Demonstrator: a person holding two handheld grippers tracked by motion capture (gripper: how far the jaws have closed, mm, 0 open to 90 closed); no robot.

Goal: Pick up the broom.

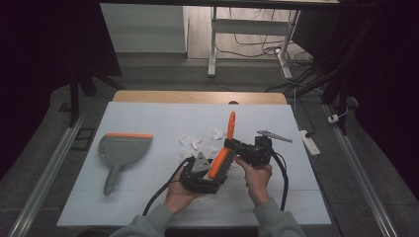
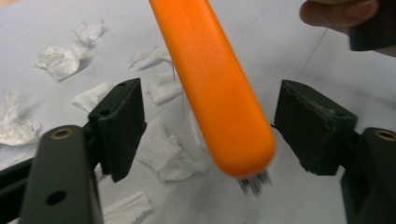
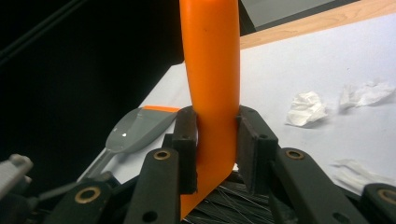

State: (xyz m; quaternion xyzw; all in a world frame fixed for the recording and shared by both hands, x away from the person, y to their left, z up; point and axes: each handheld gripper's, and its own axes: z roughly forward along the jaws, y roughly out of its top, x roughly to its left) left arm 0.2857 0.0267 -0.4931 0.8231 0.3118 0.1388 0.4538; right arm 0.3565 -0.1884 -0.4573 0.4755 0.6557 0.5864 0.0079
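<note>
An orange hand brush (image 1: 230, 126) stands tilted over the white mat, handle pointing up and away. My right gripper (image 1: 233, 147) is shut on its handle (image 3: 212, 70), with the pads pressed on both sides and dark bristles (image 3: 229, 205) showing below. My left gripper (image 1: 216, 172) is open around the brush's lower orange end (image 2: 215, 84). Gaps show on both sides, so neither pad touches it. A tuft of bristles (image 2: 254, 183) pokes out under that end. Crumpled white paper scraps (image 1: 197, 143) lie on the mat just beyond the grippers.
A grey dustpan (image 1: 123, 148) with an orange lip lies at the left of the white mat (image 1: 148, 202), handle toward me. The wooden table edge (image 1: 197, 96) runs along the back. A white power strip (image 1: 310, 140) sits off the mat's right side.
</note>
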